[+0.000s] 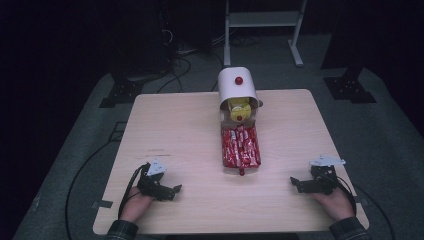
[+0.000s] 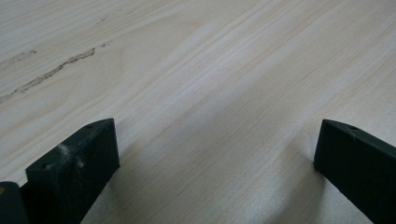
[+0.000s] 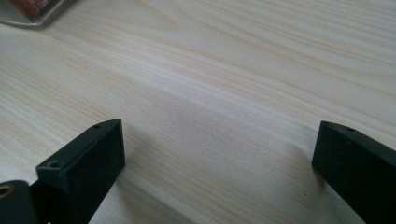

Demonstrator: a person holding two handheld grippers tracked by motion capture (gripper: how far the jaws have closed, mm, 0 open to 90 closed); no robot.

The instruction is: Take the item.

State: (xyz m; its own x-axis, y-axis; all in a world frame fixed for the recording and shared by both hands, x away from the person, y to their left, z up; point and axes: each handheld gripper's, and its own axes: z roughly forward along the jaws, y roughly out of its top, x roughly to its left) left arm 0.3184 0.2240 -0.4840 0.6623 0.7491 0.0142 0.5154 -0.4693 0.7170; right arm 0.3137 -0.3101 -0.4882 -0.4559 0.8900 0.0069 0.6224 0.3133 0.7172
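Note:
A white dispenser [image 1: 237, 86] with a red knob stands at the table's far middle, with yellow packets [image 1: 239, 106] showing in its mouth. In front of it lies a tray of red sachets [image 1: 241, 146]. My left gripper [image 1: 175, 190] rests low at the near left, open, with bare wood between its jaws [image 2: 215, 135]. At the near right, my right gripper [image 1: 294, 183] is also open over bare wood [image 3: 219, 135]. A corner of the tray [image 3: 32, 11] peeks in at the top left of the right gripper view.
The light wooden table [image 1: 170, 125] has scuff marks [image 1: 159, 152] near my left gripper. A white stand [image 1: 262, 30] and cables lie on the dark floor beyond the far edge. Bare wood spans between both grippers and the tray.

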